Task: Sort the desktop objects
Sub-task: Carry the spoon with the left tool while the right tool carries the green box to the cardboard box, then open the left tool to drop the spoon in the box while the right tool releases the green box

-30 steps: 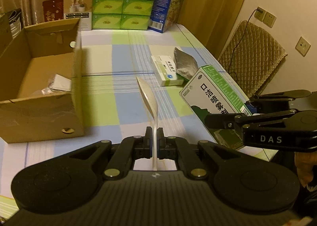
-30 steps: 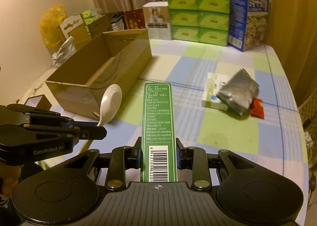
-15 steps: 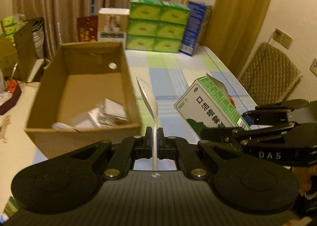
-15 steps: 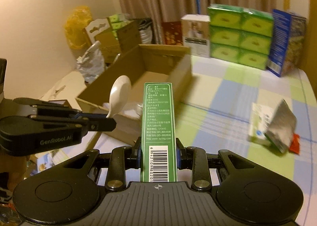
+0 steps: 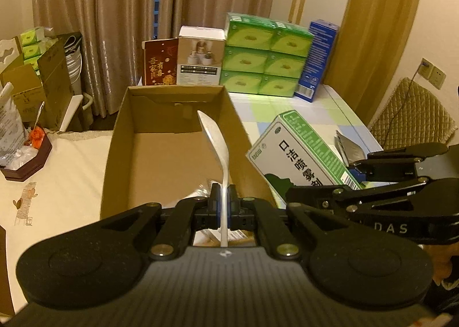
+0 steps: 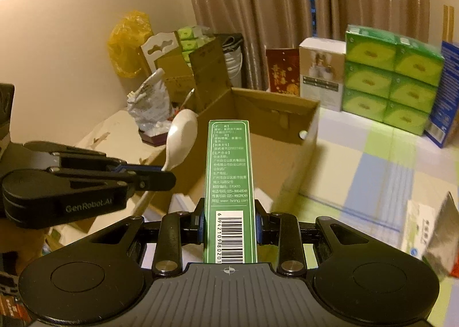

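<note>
left wrist view: left gripper [image 5: 221,206] fingers clamp a white spoon [image 5: 216,140] over a cardboard box [image 5: 172,155]; right gripper [image 6: 229,221] fingers grip a green carton [image 6: 229,172].

We are in a lived-in room of a home. Long brown curtains [image 5: 94,26] hang behind a desk [image 6: 381,160] covered with a checked cloth, stacked green tissue packs [image 5: 265,54] stand against the wall, and a quilted chair [image 5: 413,115] sits beside wall sockets [image 5: 433,73]. Cardboard boxes [image 6: 183,69] and a yellow plastic bag [image 6: 127,43] crowd the corner.
</note>
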`<state>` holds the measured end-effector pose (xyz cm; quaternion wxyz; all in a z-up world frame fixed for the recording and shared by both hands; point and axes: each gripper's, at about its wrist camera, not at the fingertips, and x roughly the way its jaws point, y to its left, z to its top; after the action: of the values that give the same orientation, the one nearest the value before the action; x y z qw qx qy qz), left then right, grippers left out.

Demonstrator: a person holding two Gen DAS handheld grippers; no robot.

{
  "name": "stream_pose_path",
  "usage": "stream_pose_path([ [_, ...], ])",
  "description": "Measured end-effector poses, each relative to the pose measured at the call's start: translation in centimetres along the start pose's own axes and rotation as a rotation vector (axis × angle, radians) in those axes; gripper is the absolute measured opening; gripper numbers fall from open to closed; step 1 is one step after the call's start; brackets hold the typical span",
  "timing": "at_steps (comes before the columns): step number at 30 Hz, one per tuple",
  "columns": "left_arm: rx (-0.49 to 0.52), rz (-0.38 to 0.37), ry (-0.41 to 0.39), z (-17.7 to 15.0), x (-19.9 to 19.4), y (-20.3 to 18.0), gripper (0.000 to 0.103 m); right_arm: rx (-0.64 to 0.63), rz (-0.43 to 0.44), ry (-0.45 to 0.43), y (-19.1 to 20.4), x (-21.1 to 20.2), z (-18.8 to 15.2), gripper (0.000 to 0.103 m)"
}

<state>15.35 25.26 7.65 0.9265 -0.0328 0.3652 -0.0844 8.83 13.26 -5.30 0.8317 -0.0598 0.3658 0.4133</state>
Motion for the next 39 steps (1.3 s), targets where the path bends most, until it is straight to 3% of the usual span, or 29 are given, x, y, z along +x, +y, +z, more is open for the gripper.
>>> stream_pose_path([
  [10,-0.016,0.012,0.011,1.8,3.7,3.4,0.001,0.03,-0.02,0.02,-0.7,4.8,2.9,0.028],
  [22,-0.047,0.018,0.028,1.5,7.1,5.9,0.003,0.031,-0.034,0.057,-1.0,8.3,3.0,0.028],
  [24,-0.06,0.012,0.03,1.4,7.3,6.3,0.008,0.037,-0.033,0.06,-1.0,8.6,3.0,0.028],
  [29,-0.057,0.023,0.03,1.1,7.0,6.8,0.009,0.044,-0.03,0.06,-0.9,9.0,3.0,0.028],
  [39,-0.083,0.036,0.029,0.2,5.8,7.6,0.02,0.074,0.004,0.027,-1.0,9.6,3.3,0.028],
])
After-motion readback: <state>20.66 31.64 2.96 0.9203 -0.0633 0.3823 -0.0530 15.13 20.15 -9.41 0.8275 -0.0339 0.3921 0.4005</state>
